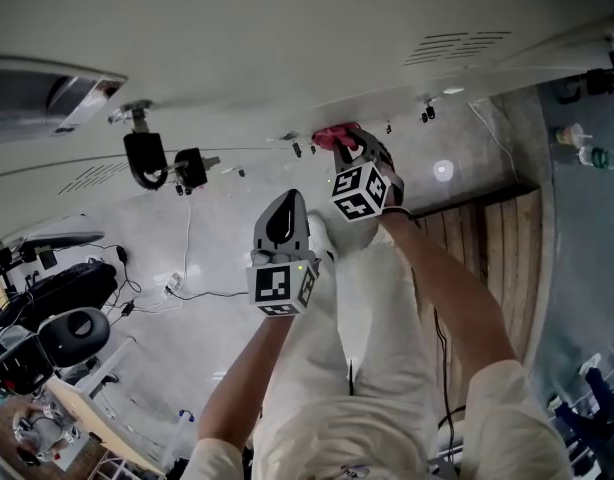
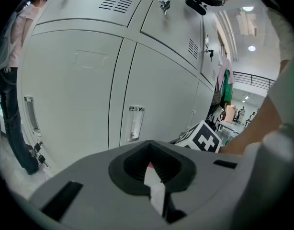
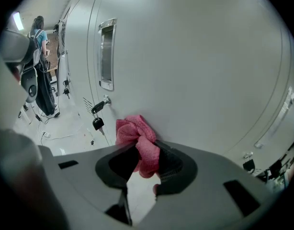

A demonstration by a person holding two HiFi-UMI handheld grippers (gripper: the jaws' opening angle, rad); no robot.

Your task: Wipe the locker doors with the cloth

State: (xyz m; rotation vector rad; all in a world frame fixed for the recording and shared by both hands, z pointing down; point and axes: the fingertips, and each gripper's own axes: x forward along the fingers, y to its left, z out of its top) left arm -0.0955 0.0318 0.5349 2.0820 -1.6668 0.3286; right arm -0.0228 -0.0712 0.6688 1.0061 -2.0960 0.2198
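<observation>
Clamping pink cloth (image 3: pixel 136 137), right claw (image 3: pixel 147 150) holds it against locker door (image 3: pixel 195 71); left claw (image 2: pixel 150 162) closed.

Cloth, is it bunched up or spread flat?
Bunched up: the pink cloth is a crumpled wad pinched in the right gripper, pressed against the locker door.

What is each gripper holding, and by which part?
Right gripper pinches the pink cloth by one bunched end; left gripper holds nothing.
</observation>
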